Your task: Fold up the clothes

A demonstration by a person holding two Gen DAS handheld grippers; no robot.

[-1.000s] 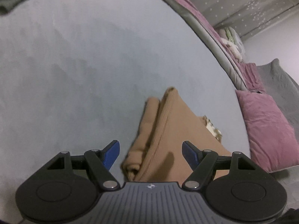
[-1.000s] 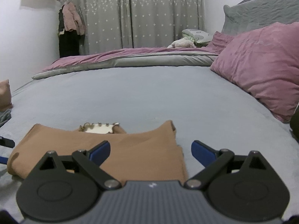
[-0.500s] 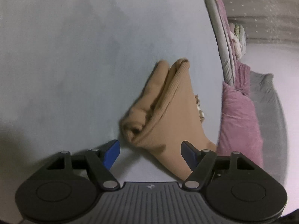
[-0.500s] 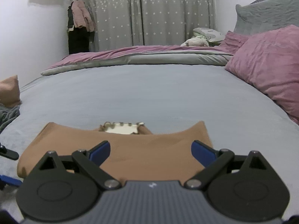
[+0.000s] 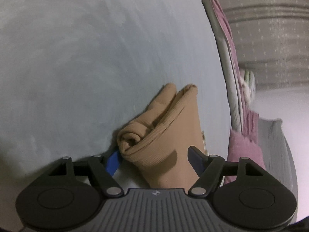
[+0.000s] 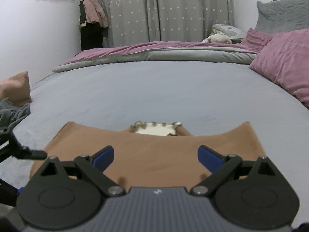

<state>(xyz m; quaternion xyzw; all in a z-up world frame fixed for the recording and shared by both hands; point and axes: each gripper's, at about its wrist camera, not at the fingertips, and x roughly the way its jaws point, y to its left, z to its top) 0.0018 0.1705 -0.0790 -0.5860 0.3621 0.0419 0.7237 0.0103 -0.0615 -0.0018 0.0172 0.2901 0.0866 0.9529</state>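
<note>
- Left gripper point(image 5: 153, 159): jaws wide, nothing held, straddling the rolled end of the tan garment point(image 5: 164, 135), which lies flat on the grey bed sheet point(image 6: 164, 89).
- Bite should catch all layers at that bunched edge, not just the top ply.
- Right gripper point(image 6: 155, 155): jaws wide, empty, low over the garment's near hem; should grip the corner level with the left one so the fold lands square.

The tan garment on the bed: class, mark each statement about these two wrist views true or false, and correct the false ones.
1. The tan garment lies on a grey bed sheet. True.
2. The right gripper is shut on the garment. False: its fingers are spread open.
3. The left gripper is open. True.
4. The pillows are green. False: they are pink.
5. A cream patch shows at the garment's far edge. True.
</note>
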